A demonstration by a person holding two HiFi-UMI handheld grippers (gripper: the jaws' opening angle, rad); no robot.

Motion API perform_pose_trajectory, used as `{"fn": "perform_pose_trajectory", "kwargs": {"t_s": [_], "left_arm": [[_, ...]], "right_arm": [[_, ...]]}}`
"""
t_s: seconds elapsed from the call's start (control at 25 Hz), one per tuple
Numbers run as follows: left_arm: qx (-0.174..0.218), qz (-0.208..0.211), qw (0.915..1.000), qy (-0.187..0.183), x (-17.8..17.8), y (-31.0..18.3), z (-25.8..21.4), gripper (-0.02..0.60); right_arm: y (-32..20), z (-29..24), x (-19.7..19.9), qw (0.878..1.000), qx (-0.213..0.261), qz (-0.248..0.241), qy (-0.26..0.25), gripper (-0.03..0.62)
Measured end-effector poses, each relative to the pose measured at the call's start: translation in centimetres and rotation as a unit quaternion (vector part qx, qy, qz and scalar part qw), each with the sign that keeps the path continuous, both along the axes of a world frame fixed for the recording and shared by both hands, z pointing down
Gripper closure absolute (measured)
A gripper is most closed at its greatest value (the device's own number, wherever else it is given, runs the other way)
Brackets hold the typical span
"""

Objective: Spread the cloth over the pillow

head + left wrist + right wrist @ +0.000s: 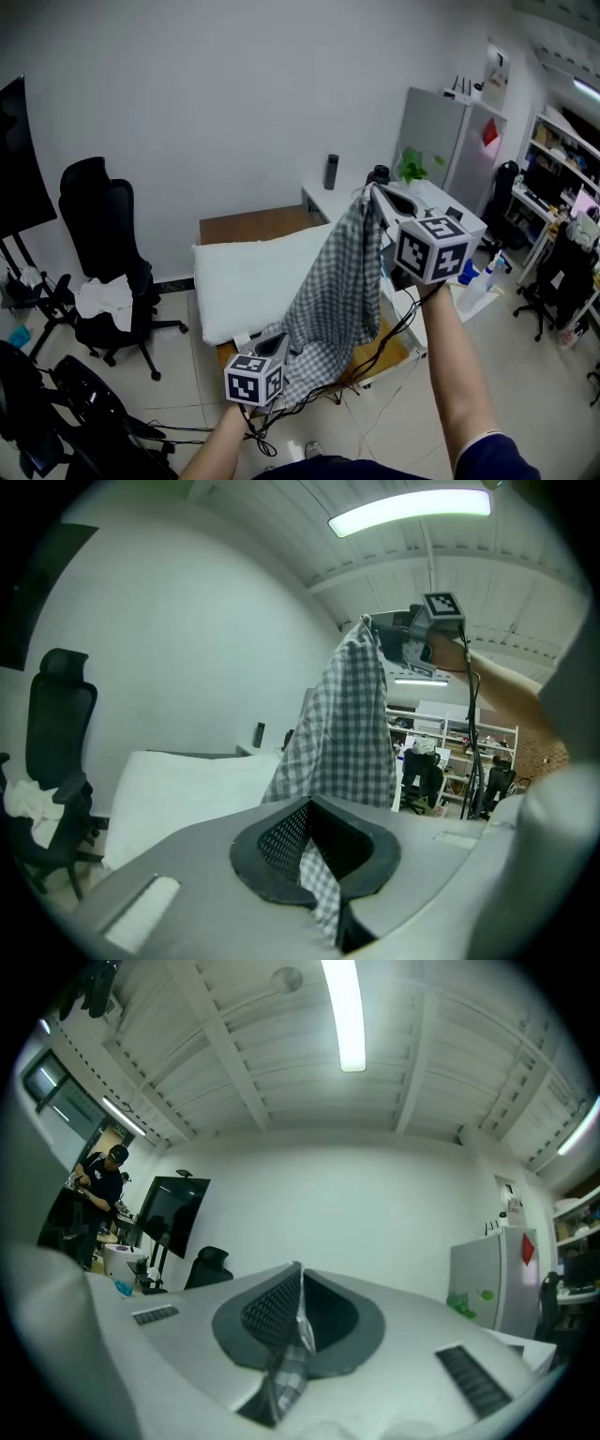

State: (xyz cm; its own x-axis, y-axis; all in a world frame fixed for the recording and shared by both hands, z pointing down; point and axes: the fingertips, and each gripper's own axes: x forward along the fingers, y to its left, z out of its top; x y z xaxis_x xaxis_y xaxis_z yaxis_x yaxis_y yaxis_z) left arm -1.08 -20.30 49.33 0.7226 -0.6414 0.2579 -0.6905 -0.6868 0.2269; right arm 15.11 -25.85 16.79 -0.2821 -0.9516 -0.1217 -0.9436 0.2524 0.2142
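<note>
— Whereabouts of the checked cloth (336, 281)?

— Hanging in the air, stretched slantwise between both grippers, in front of the right end of the white pillow (251, 277) on the brown tabletop (255, 225). Hard to tell whether touching it.

— Grip on it?

— Top corner pinched in the right gripper (371, 193), jaws pressed together on the fabric. Lower edge caught in the left gripper (277, 345), jaws likewise tight on a fold.

— Arms?

— Right forearm (461, 367) raised high and stretched forward, gripper aimed up and away. Left forearm (217, 442) low, close to the body, gripper tilted up toward the pillow.
</note>
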Motion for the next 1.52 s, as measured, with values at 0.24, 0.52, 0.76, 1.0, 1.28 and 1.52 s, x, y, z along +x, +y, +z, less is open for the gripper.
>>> {"fn": "perform_pose_trajectory", "kwargs": {"t_s": [0.24, 0.52, 0.76, 1.0, 1.28, 1.52], "left_arm": [[0.0, 0.005, 1.0, -0.003, 0.5, 0.5, 0.3, 0.572], [0.012, 0.005, 0.9999, -0.009, 0.9, 0.2, -0.7, 0.572], [0.013, 0.011, 0.9997, -0.015, 1.7, 0.7, 0.2, 0.572], [0.016, 0.021, 0.9994, -0.024, 3.5, 0.2, 1.1, 0.572], [0.049, 0.005, 0.9986, -0.016, 4.4, -1.7, -1.4, 0.572], [0.065, 0.014, 0.9977, -0.01, 5.8, -2.6, -3.1, 0.572]], "right_arm": [[-0.5, -4.7, -0.2, 1.0, 0.028, -0.003, -0.005, 0.572], [-1.4, -9.3, 0.0, 0.999, 0.045, -0.003, -0.006, 0.572], [-1.0, -14.5, -0.1, 0.997, 0.072, -0.001, 0.001, 0.572], [-1.1, -18.4, -0.1, 0.996, 0.088, 0.014, 0.015, 0.572], [-1.1, -21.8, 0.4, 0.995, 0.097, 0.028, 0.017, 0.572], [-1.1, -23.7, -0.3, 0.993, 0.106, 0.039, 0.017, 0.572]]}}
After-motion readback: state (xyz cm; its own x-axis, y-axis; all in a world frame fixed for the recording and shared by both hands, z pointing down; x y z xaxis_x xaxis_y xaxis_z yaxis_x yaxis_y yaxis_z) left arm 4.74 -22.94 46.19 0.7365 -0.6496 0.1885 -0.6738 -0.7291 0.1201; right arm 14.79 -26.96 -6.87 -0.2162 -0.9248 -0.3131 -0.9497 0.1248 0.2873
